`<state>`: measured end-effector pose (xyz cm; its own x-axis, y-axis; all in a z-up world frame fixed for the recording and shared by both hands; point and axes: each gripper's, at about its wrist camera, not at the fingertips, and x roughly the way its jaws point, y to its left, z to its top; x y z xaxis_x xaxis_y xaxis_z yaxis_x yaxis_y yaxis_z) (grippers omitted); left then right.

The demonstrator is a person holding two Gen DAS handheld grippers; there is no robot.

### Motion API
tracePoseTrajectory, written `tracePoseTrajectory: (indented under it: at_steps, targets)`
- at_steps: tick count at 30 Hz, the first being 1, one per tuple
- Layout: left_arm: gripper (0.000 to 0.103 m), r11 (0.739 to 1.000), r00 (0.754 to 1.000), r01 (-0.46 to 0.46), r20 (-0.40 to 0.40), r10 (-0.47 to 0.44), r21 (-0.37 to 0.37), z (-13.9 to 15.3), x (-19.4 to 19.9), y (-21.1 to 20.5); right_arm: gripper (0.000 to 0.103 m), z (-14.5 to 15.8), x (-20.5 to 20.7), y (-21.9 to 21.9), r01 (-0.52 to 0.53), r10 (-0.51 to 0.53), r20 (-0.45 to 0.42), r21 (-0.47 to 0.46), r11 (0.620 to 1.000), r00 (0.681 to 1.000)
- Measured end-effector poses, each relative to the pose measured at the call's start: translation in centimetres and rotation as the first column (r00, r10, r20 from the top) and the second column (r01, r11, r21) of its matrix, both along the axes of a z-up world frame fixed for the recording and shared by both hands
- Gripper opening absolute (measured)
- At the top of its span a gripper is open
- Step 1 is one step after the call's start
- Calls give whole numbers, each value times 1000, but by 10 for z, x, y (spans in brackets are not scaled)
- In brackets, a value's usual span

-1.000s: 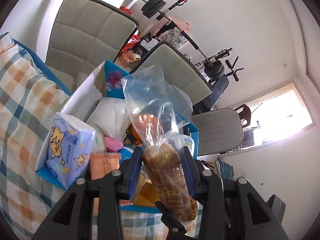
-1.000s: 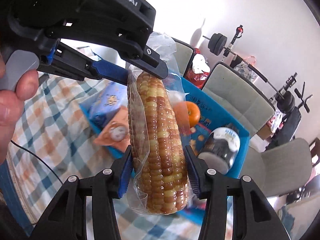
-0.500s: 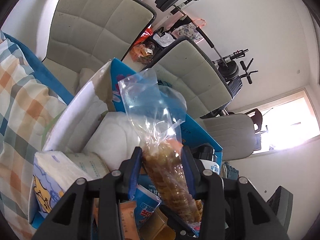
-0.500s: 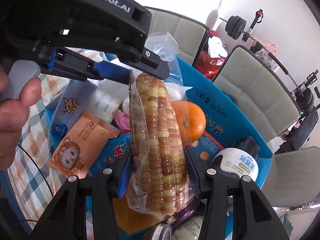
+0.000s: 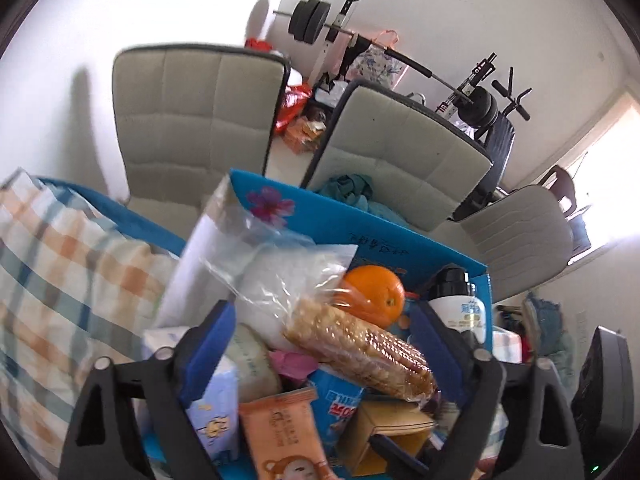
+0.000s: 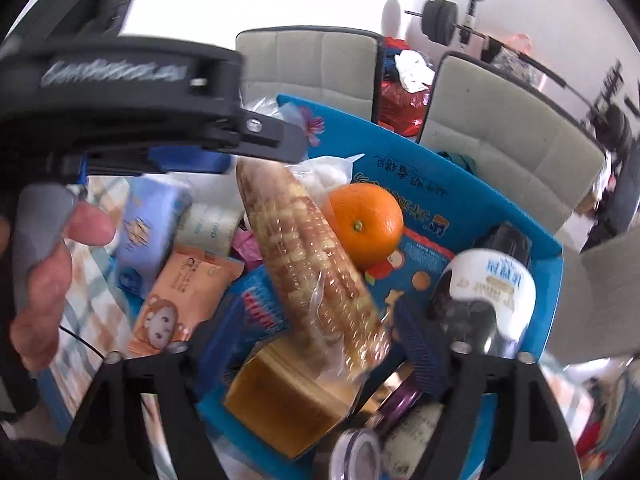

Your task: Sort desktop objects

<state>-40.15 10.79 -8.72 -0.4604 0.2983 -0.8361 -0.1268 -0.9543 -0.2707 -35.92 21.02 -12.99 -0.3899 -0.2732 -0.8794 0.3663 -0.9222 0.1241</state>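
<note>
A bagged corn cob [image 5: 360, 350] [image 6: 304, 264] lies loose inside the blue box [image 5: 400, 236] [image 6: 460, 176], on top of the other items and beside an orange [image 5: 374, 296] [image 6: 366, 220]. My left gripper [image 5: 324, 340] is open, its jaws wide on either side of the cob without touching it. My right gripper [image 6: 304, 332] is open too, just above the cob's lower end. The left gripper's body [image 6: 160, 120] shows at the upper left of the right wrist view.
The box holds a tissue pack [image 6: 156, 232], an orange wipes packet [image 6: 184, 300], a white-labelled bottle [image 6: 488, 288], a brown carton [image 6: 288, 396] and small jars [image 6: 360, 452]. It sits on a checked tablecloth [image 5: 60, 280]. Grey chairs [image 5: 192, 120] stand behind.
Both grippers held the bagged corn over the box; both have opened and the corn has dropped into the box, tilted beside the orange.
</note>
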Motion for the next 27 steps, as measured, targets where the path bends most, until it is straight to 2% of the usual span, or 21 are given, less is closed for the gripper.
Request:
tracePoseTrajectory:
  at_steps: [4, 6, 11, 15, 18, 27]
  targets:
    - [98, 992, 996, 9, -85, -20, -125, 26, 34, -4, 100, 10, 24, 5, 80, -81, -26, -19, 997, 996]
    - [102, 987, 994, -1, -111, -17, -159, 37, 49, -8, 102, 16, 39, 8, 135, -136, -37, -36, 990, 990]
    - [102, 982, 987, -36, -158, 6, -185, 66, 84, -27, 103, 34, 71, 12, 257, -259, -71, -38, 966, 963]
    - [103, 977, 981, -54, -192, 13, -208, 89, 120, -41, 103, 53, 100, 13, 311, -317, -94, -76, 947, 944]
    - [103, 973, 978, -59, -207, 12, -223, 102, 146, -44, 103, 69, 123, 11, 340, -351, -100, -112, 934, 931]
    - [103, 972, 975, -64, -220, 12, -227, 127, 212, -56, 103, 113, 185, 1, 366, -383, -143, -136, 921, 912]
